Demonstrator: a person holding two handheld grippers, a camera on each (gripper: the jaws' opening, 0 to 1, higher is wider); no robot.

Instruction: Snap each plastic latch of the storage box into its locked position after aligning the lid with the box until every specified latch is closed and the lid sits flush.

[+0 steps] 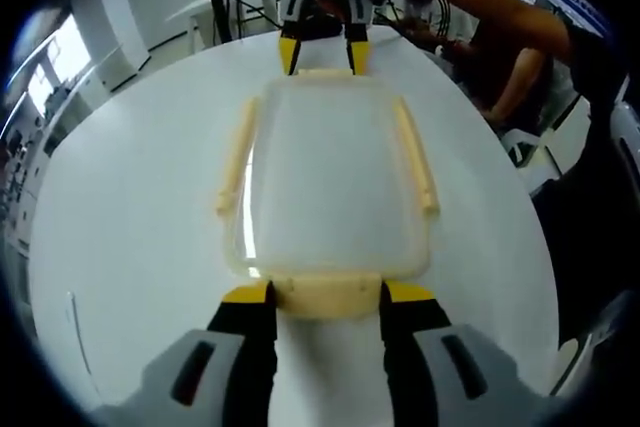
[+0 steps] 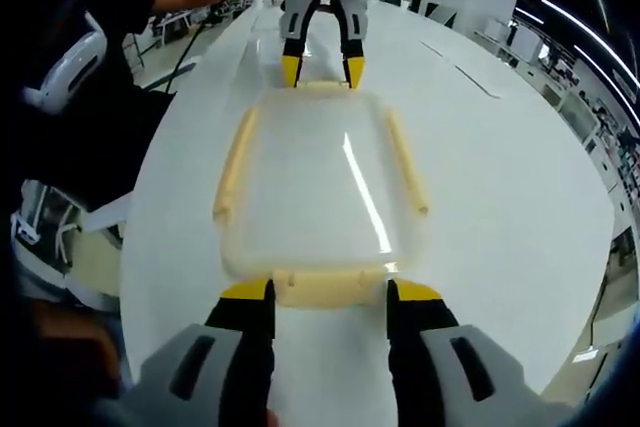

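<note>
So we've got the big white table [image 1: 130,177] taking up most of both views, and the storage box [image 1: 330,187] sits dead centre of the frame with its clear lid [image 2: 315,177] on top, looking lined up as far as we can tell. Long cream side latches [image 1: 238,157] run down its left and right edges. We're at the latching step, working the two short ends at once. Our left gripper [image 1: 327,297] at the bottom of its view has its jaws spread either side of the near end latch [image 1: 325,292], just beside it. The right gripper [image 2: 330,297] brackets the opposite end latch [image 2: 330,287] the same way. Next we probably need to press both tabs until they snap.
</note>
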